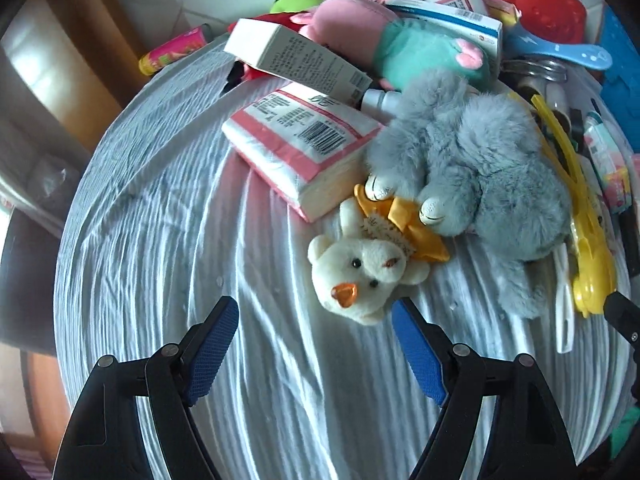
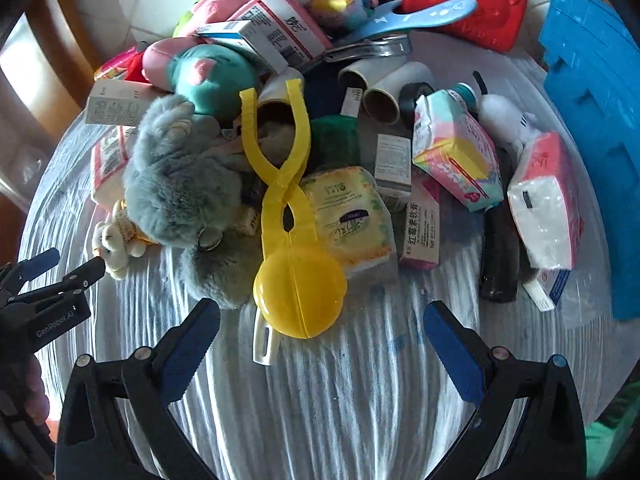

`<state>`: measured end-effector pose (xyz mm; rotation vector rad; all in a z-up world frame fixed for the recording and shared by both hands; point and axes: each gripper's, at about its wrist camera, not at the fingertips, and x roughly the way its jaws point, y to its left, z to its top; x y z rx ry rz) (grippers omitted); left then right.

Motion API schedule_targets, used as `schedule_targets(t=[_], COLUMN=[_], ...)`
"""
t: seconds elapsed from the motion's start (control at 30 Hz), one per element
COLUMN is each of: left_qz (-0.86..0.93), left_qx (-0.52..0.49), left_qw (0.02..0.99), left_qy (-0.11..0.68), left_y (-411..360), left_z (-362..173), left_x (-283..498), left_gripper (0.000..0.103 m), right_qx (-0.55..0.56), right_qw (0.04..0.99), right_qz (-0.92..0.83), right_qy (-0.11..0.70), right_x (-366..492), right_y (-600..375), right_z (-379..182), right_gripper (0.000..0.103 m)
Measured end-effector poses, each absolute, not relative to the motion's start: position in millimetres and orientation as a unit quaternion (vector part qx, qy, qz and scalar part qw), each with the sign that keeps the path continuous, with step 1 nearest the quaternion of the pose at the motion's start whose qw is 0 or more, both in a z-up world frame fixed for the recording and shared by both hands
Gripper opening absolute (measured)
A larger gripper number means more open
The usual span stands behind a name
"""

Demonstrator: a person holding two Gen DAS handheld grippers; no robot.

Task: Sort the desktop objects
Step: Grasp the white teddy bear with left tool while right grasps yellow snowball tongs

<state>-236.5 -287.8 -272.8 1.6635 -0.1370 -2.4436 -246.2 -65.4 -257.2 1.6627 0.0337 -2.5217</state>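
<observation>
Lying half under the grey plush toy, the yellow scoop tongs face both empty, wide-open hand-held grippers.

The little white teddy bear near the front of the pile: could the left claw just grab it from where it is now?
Probably yes. The left claw is open, and the white teddy bear lies on bare cloth at the pile's edge just ahead. Only the grey plush rests its paws on the bear's orange bow.
</observation>
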Motion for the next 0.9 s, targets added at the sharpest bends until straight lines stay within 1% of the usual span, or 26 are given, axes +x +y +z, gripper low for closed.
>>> schedule_targets(t=[0.1, 0.23, 0.4, 0.53, 0.6, 0.67, 0.8, 0.87, 0.9], left_qz=[-0.826, -0.818, -0.828, -0.833, -0.833, -0.833, -0.837, -0.837, -0.837], left_qx=[0.556, 0.568, 0.555, 0.547, 0.548, 0.55, 0.543, 0.544, 0.544], left_qw=[0.076, 0.057, 0.053, 0.056, 0.048, 0.041, 0.046, 0.044, 0.042], left_qy=[-0.061, -0.063, -0.059, -0.058, -0.049, -0.043, -0.049, -0.046, -0.043], left_y=[-284.3, -282.1, -282.8, -282.7, -280.8, -276.9, -265.4, -263.1, -261.8], left_z=[-281.0, -300.2, -303.4, -303.6, -303.3, -302.3, -301.7, -300.8, -300.5], left_x=[-243.7, -251.3, -251.1, -247.6, -245.0, -242.4, -239.0, -238.5, -238.0], left_gripper=[0.079, 0.079, 0.079, 0.079, 0.071, 0.045, 0.042, 0.041, 0.041], right_qx=[0.545, 0.539, 0.535, 0.523, 0.514, 0.516, 0.531, 0.532, 0.531], right_qw=[0.04, 0.04, 0.04, 0.04, 0.041, 0.041, 0.04, 0.037, 0.037], right_qz=[-0.838, -0.841, -0.844, -0.851, -0.857, -0.855, -0.846, -0.845, -0.846], right_qy=[-0.004, -0.018, -0.023, -0.016, -0.012, -0.012, -0.036, -0.034, -0.029], right_x=[-248.9, -254.5, -258.4, -258.5, -258.2, -260.2, -265.9, -264.1, -263.1], right_y=[-64.1, -69.9, -78.2, -81.9, -83.4, -83.4, -76.6, -74.6, -75.4], right_z=[-260.9, -268.2, -280.8, -280.6, -278.7, -280.7, -291.2, -294.1, -294.5], right_gripper=[0.103, 0.103, 0.103, 0.103, 0.103, 0.103, 0.103, 0.103, 0.098])
